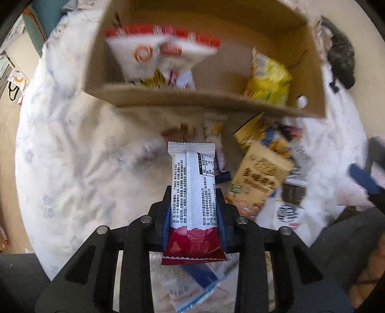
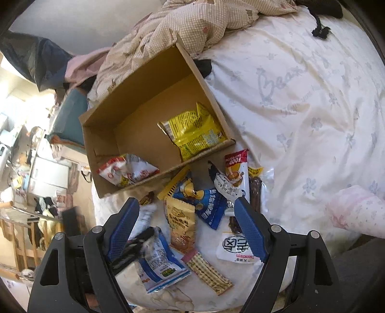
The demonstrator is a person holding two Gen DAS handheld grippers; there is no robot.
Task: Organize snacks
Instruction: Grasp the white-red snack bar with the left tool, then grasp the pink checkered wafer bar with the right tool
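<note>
Snacks, loose and boxed, on a bed [image 2: 300, 101] with a white floral sheet.

Left gripper [image 1: 194, 204]: fingers clenched on a red-and-white snack bar [image 1: 192, 190], printed back showing, the red end nearest the camera and the white crimped end pointing toward the box. Bar held above the sheet, short of the box's near wall.

Right gripper [image 2: 186, 228]: fingers released and spread wide, nothing between them, poised above the loose pile.

Cardboard box [image 2: 101, 144]: open-topped, on the sheet beside a checked quilt [image 2: 197, 21]. Contents: a yellow packet [image 2: 192, 130] against one wall; a red-and-white packet [image 2: 125, 171] in the opposite corner.

Loose pile, on the sheet just outside the box's near wall:
- blue packet [image 2: 207, 207], partly under neighbours
- tan packet with a cartoon face [image 2: 180, 224]
- white sachet with red "FOOD" top [image 2: 237, 173]
- white pouch with a round black mark [image 2: 233, 245]
- blue-and-white packet [image 2: 161, 264]
- slim patterned stick [image 2: 209, 272]
- dark brown strips [image 2: 255, 192], in clear wrap

Packets overlap; several touch.
</note>
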